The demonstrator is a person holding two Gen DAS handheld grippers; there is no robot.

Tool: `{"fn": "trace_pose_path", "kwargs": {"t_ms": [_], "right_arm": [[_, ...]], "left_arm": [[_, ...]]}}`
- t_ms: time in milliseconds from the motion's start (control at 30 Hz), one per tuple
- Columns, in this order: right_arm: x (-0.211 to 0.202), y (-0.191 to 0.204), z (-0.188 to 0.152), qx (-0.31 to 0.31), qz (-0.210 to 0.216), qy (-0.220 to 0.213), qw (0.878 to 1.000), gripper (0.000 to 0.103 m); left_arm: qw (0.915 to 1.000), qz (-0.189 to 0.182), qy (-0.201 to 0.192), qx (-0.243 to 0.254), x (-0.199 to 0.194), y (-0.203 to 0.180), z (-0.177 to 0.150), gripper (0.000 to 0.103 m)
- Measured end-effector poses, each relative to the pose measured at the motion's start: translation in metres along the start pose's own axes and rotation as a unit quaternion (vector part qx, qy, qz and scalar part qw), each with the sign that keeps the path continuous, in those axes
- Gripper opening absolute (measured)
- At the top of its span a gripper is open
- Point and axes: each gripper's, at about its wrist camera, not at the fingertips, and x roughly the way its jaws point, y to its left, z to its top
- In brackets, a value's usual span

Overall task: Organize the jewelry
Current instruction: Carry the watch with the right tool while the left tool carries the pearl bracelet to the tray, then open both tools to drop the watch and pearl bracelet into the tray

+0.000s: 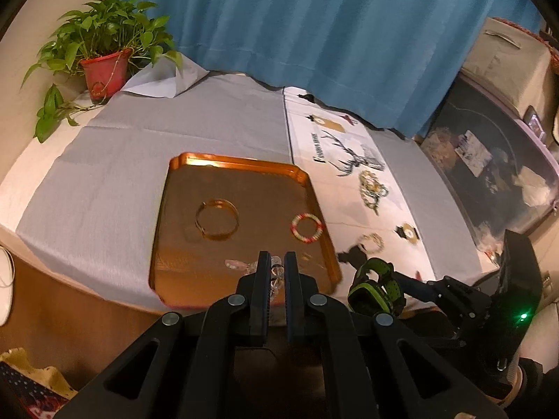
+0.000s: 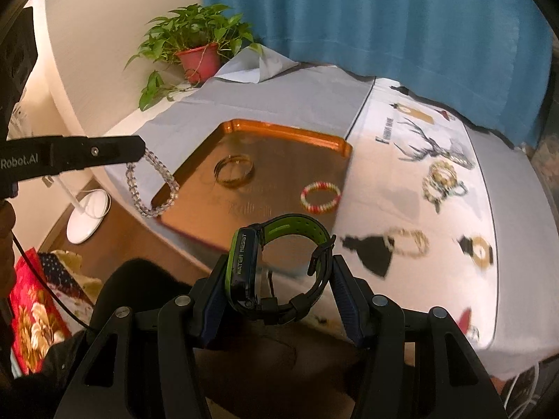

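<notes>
An orange tray (image 1: 181,181) (image 2: 297,132) lies on the grey cloth. A gold bangle (image 1: 217,219) (image 2: 234,171) and a red-and-white bead bracelet (image 1: 306,227) (image 2: 320,198) lie in it. My left gripper (image 1: 276,262) (image 2: 139,148) is shut on a clear crystal bead bracelet (image 1: 276,274) (image 2: 153,188), which hangs over the tray's near corner. My right gripper (image 2: 279,265) is shut on a black-and-green watch (image 2: 279,265) (image 1: 375,284), held above the table's front edge. More bracelets (image 2: 442,181) (image 1: 372,186) lie on the white printed cloth at right.
A potted plant (image 1: 104,52) (image 2: 199,52) stands at the table's back left. A blue curtain (image 1: 332,28) hangs behind. A bead bracelet (image 2: 408,242) and a gold ring piece (image 2: 480,253) lie near the front right. A clear storage bin (image 1: 496,174) sits right of the table.
</notes>
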Motion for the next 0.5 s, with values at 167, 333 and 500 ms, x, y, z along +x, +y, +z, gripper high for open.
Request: {"fn": "trace_pose_path", "kwargs": {"t_ms": [167, 333, 500], "right_arm": [[0.029, -0.003, 0.028, -0.002, 0.004, -0.001, 1.000, 0.057], [0.056, -0.004, 0.052, -0.006, 0.003, -0.002, 1.000, 0.057], [0.081, -0.005, 0.066, -0.009, 0.004, 0.003, 1.000, 0.057]], "left_arm": [[0.9998, 0.017, 0.005, 0.004, 0.027, 0.010, 0.020, 0.005], [0.9995, 0.030, 0.006, 0.011, 0.051, 0.019, 0.038, 0.005], [0.9987, 0.047, 0.011, 0.016, 0.075, 0.029, 0.051, 0.005]]}}
